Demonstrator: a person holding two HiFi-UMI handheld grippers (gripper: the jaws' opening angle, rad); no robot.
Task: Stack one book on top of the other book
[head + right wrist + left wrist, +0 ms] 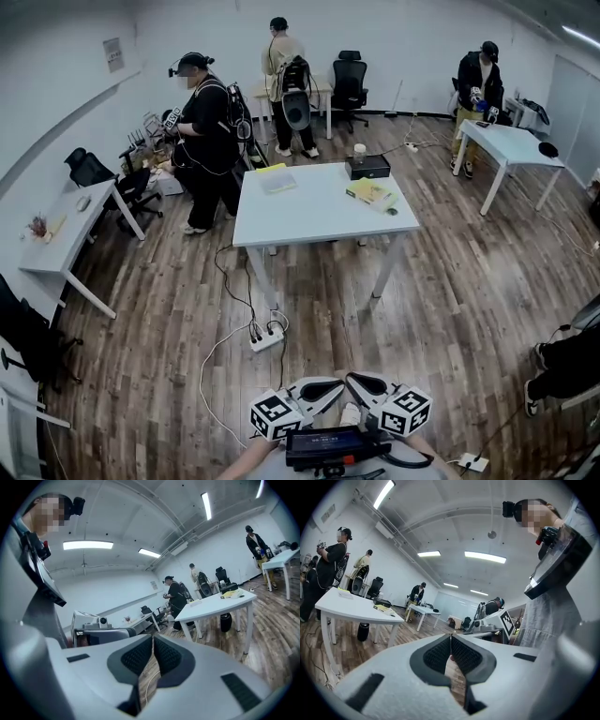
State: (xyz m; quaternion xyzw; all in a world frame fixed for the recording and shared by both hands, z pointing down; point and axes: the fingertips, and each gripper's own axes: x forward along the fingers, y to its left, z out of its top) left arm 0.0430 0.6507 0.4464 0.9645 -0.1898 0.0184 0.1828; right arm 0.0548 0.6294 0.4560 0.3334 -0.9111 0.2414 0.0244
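Left gripper [451, 641]: jaws pressed together with nothing between the pads. It is held low and close to the person's body, its tip angled in toward the other gripper.
Right gripper [153, 641]: jaws also closed and empty. It sits just beside the left gripper, and the two tips nearly meet in the head view.
Dark screen device [323, 445]: just behind the two grippers and between them, on the person's side.
Power strip [267, 339]: on the wooden floor ahead of the left gripper, between the grippers and the table, with cables trailing from it.
White table [319, 223]: well ahead of both grippers, out past their tips.
Pale book [277, 180]: lying flat on the far left part of the table, ahead of the left gripper and well apart from it.
Yellow-green book [372, 193]: lying flat on the right part of the table, ahead of the right gripper and well apart from it. It is also well apart from the pale book, so the two are not stacked.
Black box [367, 167]: at the table's far edge, just beyond the yellow-green book.
Person in black [202, 141]: standing beyond the table's left corner, far ahead of the left gripper.
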